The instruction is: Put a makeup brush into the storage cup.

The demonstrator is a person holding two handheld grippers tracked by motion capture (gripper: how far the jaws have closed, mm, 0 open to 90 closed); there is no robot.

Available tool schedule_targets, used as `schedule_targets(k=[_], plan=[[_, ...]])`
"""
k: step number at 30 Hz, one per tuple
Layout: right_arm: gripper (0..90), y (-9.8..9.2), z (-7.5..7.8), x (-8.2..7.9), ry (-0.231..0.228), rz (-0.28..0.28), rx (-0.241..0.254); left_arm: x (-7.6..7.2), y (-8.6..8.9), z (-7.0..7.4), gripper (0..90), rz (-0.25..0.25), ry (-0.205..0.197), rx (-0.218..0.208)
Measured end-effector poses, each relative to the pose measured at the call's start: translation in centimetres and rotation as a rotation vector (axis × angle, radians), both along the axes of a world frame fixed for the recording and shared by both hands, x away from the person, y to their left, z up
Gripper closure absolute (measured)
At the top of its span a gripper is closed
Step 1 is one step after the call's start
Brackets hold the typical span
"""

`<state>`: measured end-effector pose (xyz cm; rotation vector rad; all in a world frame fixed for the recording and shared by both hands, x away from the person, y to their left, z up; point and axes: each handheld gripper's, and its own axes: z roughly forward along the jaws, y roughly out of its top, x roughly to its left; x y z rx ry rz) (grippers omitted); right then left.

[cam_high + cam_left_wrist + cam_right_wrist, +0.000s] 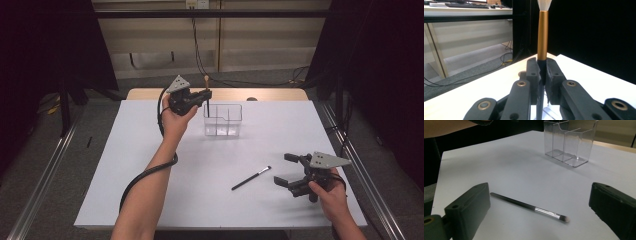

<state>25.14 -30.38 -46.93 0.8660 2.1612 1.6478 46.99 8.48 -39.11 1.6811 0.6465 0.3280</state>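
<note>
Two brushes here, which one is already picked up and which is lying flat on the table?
The gold-handled brush is held upright in the shut left gripper, beside the clear organizer. The black brush with a silver ferrule lies flat before the open right gripper.

No legible text, label or number.
</note>
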Motion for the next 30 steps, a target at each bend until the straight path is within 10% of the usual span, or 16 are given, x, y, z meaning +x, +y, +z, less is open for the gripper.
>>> schedule_targets(k=[30], plan=[[3.3, 0.1, 0.0, 0.0, 0.002, 0.005, -0.001, -0.2, 0.2, -1.2, 78.1, -0.018, 0.042, 0.006]])
